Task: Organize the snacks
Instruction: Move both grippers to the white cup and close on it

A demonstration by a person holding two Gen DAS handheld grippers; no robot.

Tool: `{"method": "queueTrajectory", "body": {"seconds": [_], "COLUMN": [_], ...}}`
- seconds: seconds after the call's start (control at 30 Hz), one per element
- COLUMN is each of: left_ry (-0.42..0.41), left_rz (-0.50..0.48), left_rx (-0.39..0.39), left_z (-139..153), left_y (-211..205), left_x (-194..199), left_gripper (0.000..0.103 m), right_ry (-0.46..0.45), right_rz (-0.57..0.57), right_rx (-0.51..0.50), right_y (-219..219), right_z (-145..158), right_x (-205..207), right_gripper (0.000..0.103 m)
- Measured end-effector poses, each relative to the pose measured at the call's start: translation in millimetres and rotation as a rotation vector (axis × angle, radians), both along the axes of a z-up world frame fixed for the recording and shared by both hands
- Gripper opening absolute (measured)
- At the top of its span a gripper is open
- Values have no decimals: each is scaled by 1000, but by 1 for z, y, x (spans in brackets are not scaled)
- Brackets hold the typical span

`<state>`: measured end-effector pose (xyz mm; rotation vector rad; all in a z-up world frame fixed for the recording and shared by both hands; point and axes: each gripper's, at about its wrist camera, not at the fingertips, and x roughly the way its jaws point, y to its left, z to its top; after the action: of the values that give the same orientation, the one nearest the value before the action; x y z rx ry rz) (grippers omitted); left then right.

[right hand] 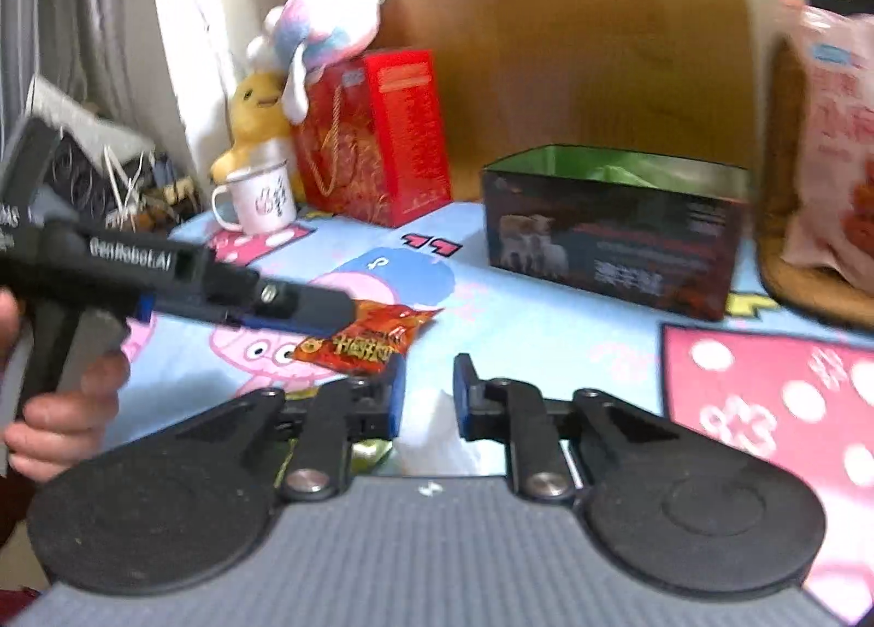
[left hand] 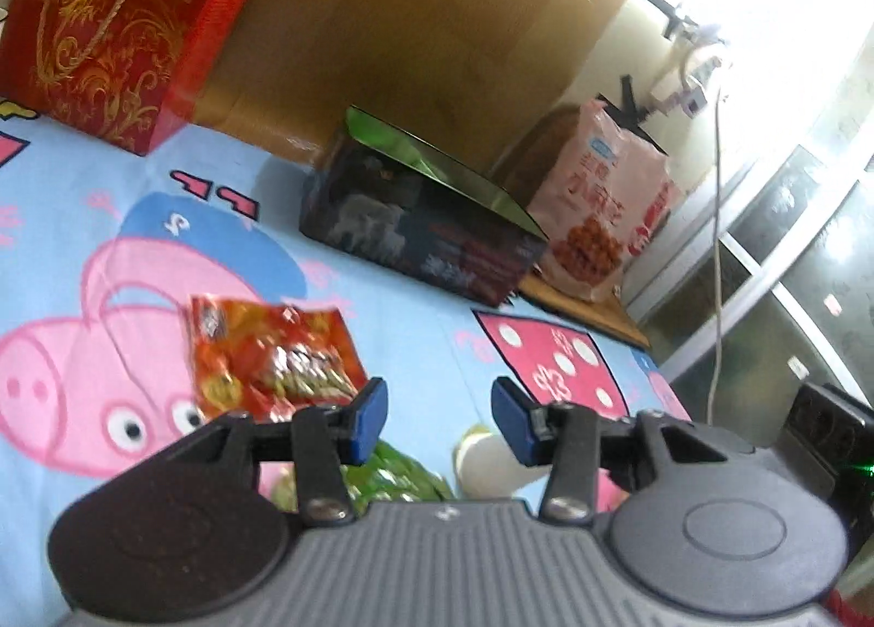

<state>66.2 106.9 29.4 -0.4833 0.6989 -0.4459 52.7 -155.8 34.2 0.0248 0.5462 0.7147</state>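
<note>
A cartoon-pig sheet [left hand: 382,255] covers the surface in front of me, ending at a brown wooden panel [left hand: 415,10] behind. My left gripper [left hand: 440,422] hangs unclenched over it, blue pads parted with nothing between; a green packet [left hand: 399,477] and something white lie just beneath its fingers, and the red snack packet [left hand: 273,354] lies just ahead to its left. My right gripper [right hand: 429,397] shows a narrow gap between its pads with something white below them; whether they pinch it I cannot tell. Ahead of it the same red packet sits under the tip of my left tool, with bare sheet beyond. Farther ahead to the right stands the open dark box [right hand: 612,239], green inside, near the panel; a pink snack bag [right hand: 836,146] stands at its right, a red gift bag [right hand: 371,141] well to its left.
</note>
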Motion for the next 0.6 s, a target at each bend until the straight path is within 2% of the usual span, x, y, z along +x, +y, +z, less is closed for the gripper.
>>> {"method": "queueTrajectory", "body": {"seconds": [0.17, 0.3, 0.4, 0.53, 0.57, 0.6], "left_ry": [7, 14, 25, -7, -28, -45], "left_rz": [-71, -125, -139, -133, -144, -155], "left_rx": [-2, 14, 42, 77, 96, 112], "left_z": [0, -1, 0, 11, 15, 18], "left_y": [-24, -48, -62, -78, -85, -92], "left_x": [-8, -12, -10, -9, -9, -9], "left_gripper": [45, 48, 52, 60, 61, 60], "right_ry": [34, 70, 21, -15, -19, -22], "right_rz": [-74, -83, -81, -93, -102, -111], "right_rx": [36, -34, -82, -76, -68, -59], "right_y": [-37, -42, -45, -45, -44, -44], "right_z": [-8, -29, -35, -29, -28, -27], "right_x": [-27, -49, -71, -70, -67, -64], "right_gripper": [13, 15, 16, 17, 18, 25]}}
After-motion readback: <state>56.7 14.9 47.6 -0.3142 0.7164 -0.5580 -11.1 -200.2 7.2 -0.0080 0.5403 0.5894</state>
